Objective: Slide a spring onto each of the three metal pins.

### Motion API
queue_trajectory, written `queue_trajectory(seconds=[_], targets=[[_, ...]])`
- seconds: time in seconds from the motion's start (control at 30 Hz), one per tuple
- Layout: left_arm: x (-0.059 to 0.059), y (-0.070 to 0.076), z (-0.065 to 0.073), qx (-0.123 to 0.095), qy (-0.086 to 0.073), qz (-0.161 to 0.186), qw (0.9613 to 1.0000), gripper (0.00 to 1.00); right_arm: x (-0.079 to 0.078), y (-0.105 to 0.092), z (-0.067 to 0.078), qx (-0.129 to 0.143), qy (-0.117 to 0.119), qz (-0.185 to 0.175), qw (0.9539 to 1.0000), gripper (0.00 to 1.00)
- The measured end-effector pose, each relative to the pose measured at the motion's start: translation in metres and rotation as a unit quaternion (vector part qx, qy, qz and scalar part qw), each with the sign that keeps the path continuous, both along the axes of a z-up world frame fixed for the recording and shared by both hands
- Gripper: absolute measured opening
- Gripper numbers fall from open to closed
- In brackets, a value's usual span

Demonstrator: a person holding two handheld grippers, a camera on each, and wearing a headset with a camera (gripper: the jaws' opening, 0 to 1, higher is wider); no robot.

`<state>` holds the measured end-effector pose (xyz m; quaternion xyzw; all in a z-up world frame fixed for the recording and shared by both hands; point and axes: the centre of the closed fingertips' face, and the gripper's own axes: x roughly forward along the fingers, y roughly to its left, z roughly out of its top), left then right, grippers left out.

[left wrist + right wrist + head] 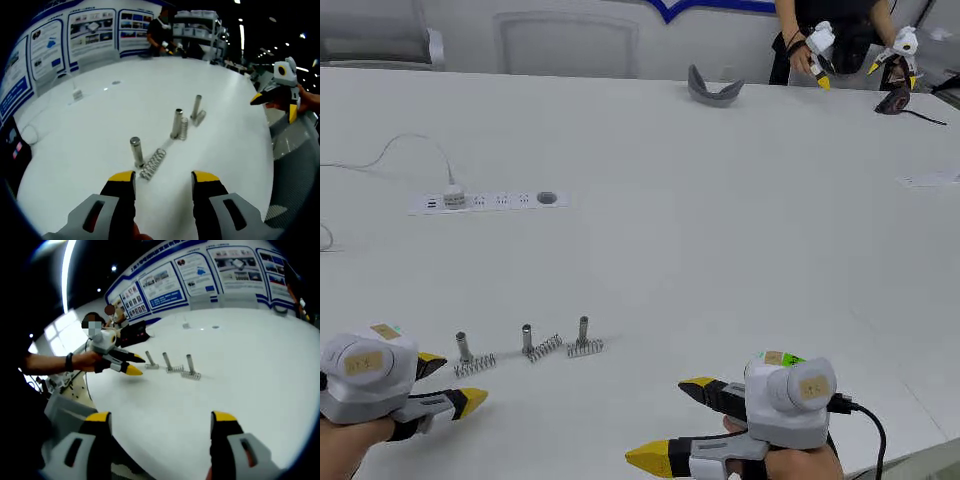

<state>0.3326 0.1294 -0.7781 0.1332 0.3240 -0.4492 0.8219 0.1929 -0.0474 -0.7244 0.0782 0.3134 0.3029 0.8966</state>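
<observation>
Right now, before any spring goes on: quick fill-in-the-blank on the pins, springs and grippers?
The short upright steel pins on the white table number ___.
The small coiled metal springs lie flat by the pins' bases; ___ is on a pin yet.
The yellow-tipped left gripper and right gripper both have jaws ___, holding nothing.
Missing: three; none; open.

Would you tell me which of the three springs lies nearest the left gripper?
The spring beside the leftmost pin in the head view: it lies just ahead of the left gripper, while the other two springs lie farther along the row.
</observation>
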Motion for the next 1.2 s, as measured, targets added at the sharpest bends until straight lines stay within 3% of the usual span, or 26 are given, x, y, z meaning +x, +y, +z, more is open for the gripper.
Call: queue_trajectory(seconds=[0.3,0.47,0.53,0.7,0.87,1.1,1.2], targets=[[0.005,-0.011,-0.013,0.007,0.006,-0.002,1.0000,0.36,-0.005,-0.005,-0.001,0.003,0.004,-0.005,1.0000,0.82],[0.004,-0.014,-0.016,0.014,-0.001,-0.005,0.9999,0.27,-0.007,-0.008,-0.002,0.001,0.005,-0.009,0.9999,0.82],[0.004,-0.018,-0.015,0.005,-0.006,-0.002,1.0000,0.26,-0.007,-0.008,-0.003,0.001,0.007,-0.009,0.9999,0.82],[0.006,-0.021,-0.016,0.012,-0.019,0.007,0.9997,0.12,-0.008,-0.005,-0.003,-0.001,0.008,-0.003,1.0000,0.82],[0.002,-0.019,-0.017,0.019,-0.020,0.004,0.9996,0.11,-0.007,-0.002,-0.004,-0.001,0.008,-0.001,1.0000,0.82],[-0.014,-0.006,-0.015,0.030,-0.023,-0.009,0.9993,0.11,-0.008,0.000,-0.005,0.001,0.010,0.001,1.0000,0.82],[-0.013,-0.001,-0.016,0.029,-0.018,-0.004,0.9994,0.12,-0.008,0.001,-0.006,0.002,0.011,0.004,0.9999,0.82]])
